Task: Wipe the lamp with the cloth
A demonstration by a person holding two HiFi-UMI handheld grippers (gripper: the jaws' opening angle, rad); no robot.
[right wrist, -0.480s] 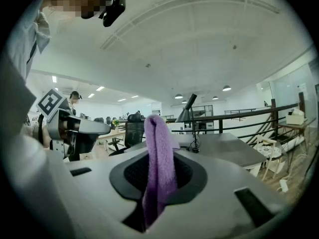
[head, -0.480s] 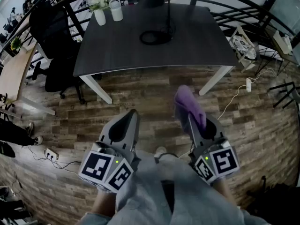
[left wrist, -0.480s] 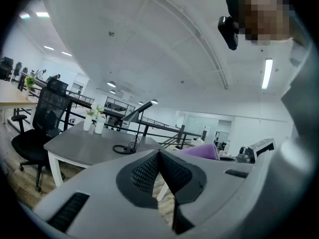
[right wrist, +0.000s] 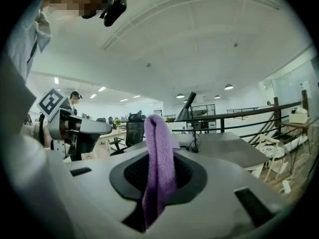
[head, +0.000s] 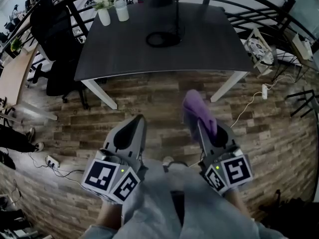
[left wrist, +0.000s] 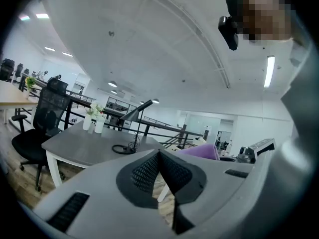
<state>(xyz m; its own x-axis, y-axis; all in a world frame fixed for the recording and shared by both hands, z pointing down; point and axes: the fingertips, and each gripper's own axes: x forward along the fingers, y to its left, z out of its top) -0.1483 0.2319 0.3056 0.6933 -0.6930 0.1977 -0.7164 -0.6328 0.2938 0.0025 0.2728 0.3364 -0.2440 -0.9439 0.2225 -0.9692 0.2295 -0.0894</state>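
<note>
A black desk lamp stands on the dark grey table, its ring base near the far middle. The lamp also shows ahead in the right gripper view, and the lamp appears in the left gripper view too. My right gripper is shut on a purple cloth, which sticks up out of the jaws. The cloth fills the jaw gap of the right gripper. My left gripper is shut on nothing; the left gripper has its pads pressed together. Both hang over the wooden floor, short of the table.
A white vase with flowers and a white cup stand at the table's far left corner. Black office chairs sit left of the table. A railing runs behind it. A power strip and cable lie on the floor at the right.
Both grippers and the cloth have shifted slightly left and up in the head view; the table has slid a little the same way. Neither grip has changed.
</note>
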